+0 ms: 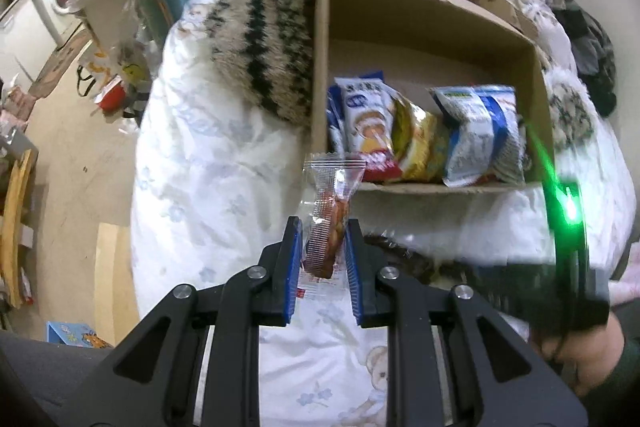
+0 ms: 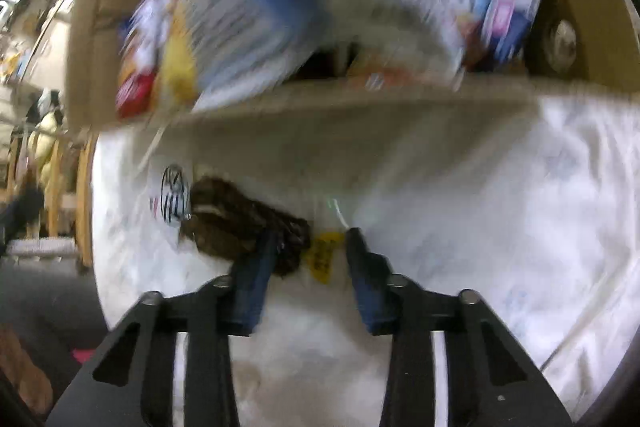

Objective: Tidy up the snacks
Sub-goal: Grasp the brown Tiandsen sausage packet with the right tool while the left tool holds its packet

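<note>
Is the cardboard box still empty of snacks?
No. In the left wrist view the cardboard box already holds several snack bags standing in a row along its near wall.

Box half free, far end open

Snack bags (image 1: 424, 135) crowd the cardboard box (image 1: 404, 23) near its front wall; the space behind them lies bare. A knitted hat (image 1: 268, 39) presses against its left wall.

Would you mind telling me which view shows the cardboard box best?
The left wrist view: the cardboard box is sharp, its walls and snack bags all visible. The right wrist view shows only its blurred front edge and bags.
</note>
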Available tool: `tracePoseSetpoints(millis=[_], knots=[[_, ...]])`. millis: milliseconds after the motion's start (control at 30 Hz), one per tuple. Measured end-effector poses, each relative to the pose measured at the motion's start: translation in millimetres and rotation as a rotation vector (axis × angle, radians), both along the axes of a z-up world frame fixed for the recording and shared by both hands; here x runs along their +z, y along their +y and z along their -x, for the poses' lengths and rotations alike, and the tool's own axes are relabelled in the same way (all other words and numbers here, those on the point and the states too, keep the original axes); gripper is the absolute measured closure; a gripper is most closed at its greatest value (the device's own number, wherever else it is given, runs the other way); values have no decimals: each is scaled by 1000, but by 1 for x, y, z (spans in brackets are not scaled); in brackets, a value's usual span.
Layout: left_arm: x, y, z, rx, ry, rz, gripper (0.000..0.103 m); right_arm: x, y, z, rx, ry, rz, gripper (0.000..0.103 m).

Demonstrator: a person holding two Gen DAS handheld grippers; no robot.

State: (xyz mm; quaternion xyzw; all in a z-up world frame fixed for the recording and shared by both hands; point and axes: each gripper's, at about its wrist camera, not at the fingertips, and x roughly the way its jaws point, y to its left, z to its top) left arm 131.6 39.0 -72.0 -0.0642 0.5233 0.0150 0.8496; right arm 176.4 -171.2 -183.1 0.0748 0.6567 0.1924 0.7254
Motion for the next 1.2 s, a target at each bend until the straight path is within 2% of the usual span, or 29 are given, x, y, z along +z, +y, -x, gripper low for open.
tracePoseSetpoints(millis=[33, 67, 167, 233, 300, 367, 400, 433, 467, 500, 533, 633, 733, 833, 933, 1000, 1100, 1133, 1200], knots=[[1, 5, 0, 14, -3, -5, 85, -2, 2, 8, 25, 28, -9, 103], [1, 8, -1, 25, -3, -6, 85, -3, 3, 13, 38, 45, -17, 103], [1, 22, 0, 70, 7, 16, 85, 0, 10, 39, 98, 74, -21, 103], [0, 29, 2, 95, 17, 49, 85, 11, 14, 54, 112, 59, -34, 103], [1, 31, 4, 108, 13, 58, 85, 22, 9, 60, 103, 2, -13, 102], [4, 30, 5, 105, 2, 59, 85, 33, 10, 59, 105, -56, 28, 93], [6, 31, 5, 105, -6, 60, 85, 40, 11, 53, 116, -98, 60, 81], [7, 31, 5, 108, -11, 61, 85, 44, 15, 46, 148, -129, 75, 53], [8, 32, 5, 112, -15, 63, 85, 45, 19, 41, 184, -144, 91, 35], [8, 33, 5, 116, -16, 65, 85, 45, 25, 37, 214, -163, 109, 8], [9, 34, 4, 122, -18, 68, 85, 46, 27, 34, 237, -182, 117, 6], [11, 40, 4, 139, -23, 71, 85, 39, 49, 23, 385, -229, 192, 6], [9, 43, 2, 151, -22, 58, 85, 21, 72, 10, 519, -187, 205, 6], [2, 43, -1, 156, -7, 30, 85, 7, 89, -1, 582, -166, 256, 6], [-3, 44, -4, 167, 7, 24, 85, -4, 101, -9, 611, -96, 212, 6], [-4, 44, -4, 168, 7, 23, 85, -11, 107, -6, 650, -114, 258, 7], [-6, 43, -5, 166, 8, 14, 85, -9, 110, -4, 677, -142, 259, 22], [-7, 43, -6, 166, 10, 13, 85, -7, 109, -2, 671, -146, 239, 32], [-8, 43, -7, 169, 11, 15, 85, 0, 105, -2, 640, -135, 205, 44]])
